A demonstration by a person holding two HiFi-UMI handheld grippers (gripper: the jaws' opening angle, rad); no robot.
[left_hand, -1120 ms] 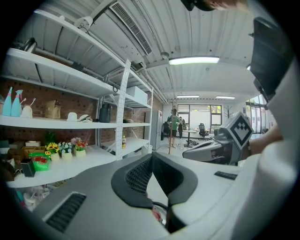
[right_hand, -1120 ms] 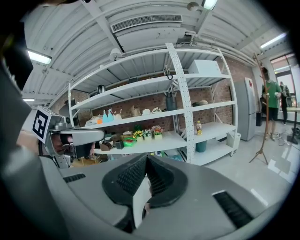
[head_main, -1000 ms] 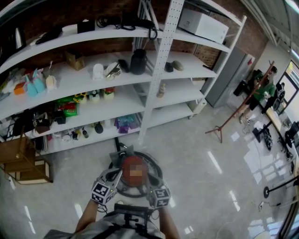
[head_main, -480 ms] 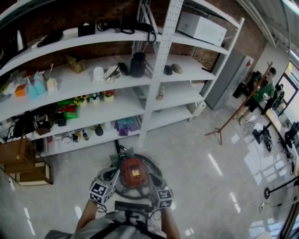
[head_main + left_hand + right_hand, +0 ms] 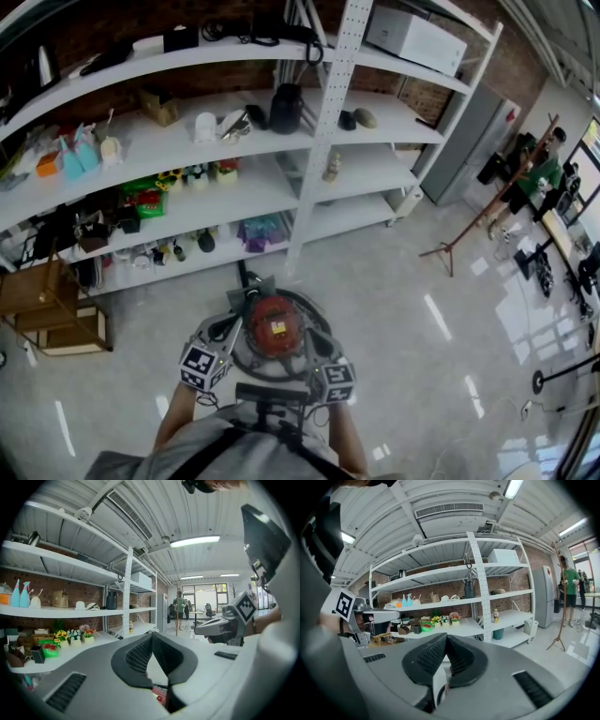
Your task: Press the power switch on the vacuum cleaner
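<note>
The vacuum (image 5: 274, 325) sits just ahead, between your claws, its red top about equally near both. Your left claw (image 5: 234, 334) and right claw (image 5: 309, 345) are closed, holding nothing.

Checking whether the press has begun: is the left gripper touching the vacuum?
Cannot tell. Head view shows the left gripper beside the vacuum; no view shows contact or a gap.

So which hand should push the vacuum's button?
Probably left. The left tongs reach over the vacuum cleaner, and its red top shows just under them in the left gripper view. The right tongs sit by its edge.
</note>
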